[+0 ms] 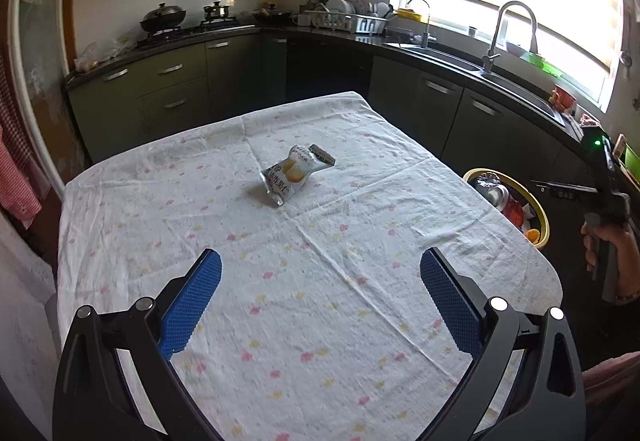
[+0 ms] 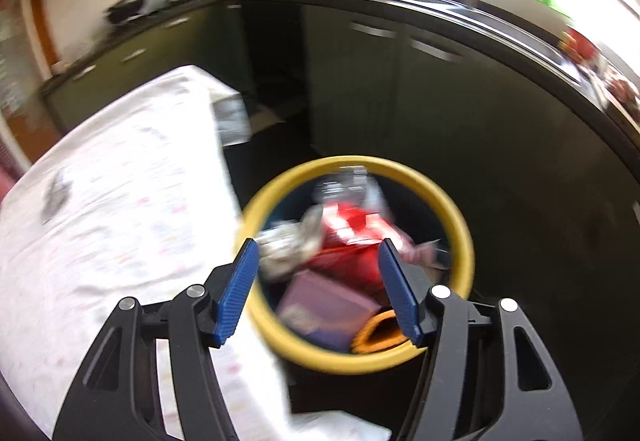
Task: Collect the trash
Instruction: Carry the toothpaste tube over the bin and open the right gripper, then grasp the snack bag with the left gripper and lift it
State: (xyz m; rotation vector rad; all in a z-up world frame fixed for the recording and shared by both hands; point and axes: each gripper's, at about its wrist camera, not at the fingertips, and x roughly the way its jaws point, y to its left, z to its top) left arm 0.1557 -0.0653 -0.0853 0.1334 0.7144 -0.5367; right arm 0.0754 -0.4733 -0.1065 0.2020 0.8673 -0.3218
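Left gripper [image 1: 320, 273], blue-padded jaws spread wide and empty, above the white flower-print tablecloth [image 1: 360, 321]; the crumpled silver snack wrapper [image 1: 294, 173] lies well ahead, centred between the fingers. Right gripper [image 2: 316, 281], jaws apart and empty, over the yellow-rimmed round trash bin [image 2: 460, 225] holding wrappers.

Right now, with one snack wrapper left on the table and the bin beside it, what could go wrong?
1. The snack wrapper is crumpled and light; the left gripper's open fingers could push it along the tablecloth rather than pinch it.
2. Closing low could snag the wrinkled cloth too.
3. The yellow-rimmed bin sits close under the table edge and looks quite full, so a dropped wrapper might land on the rim or spill out.
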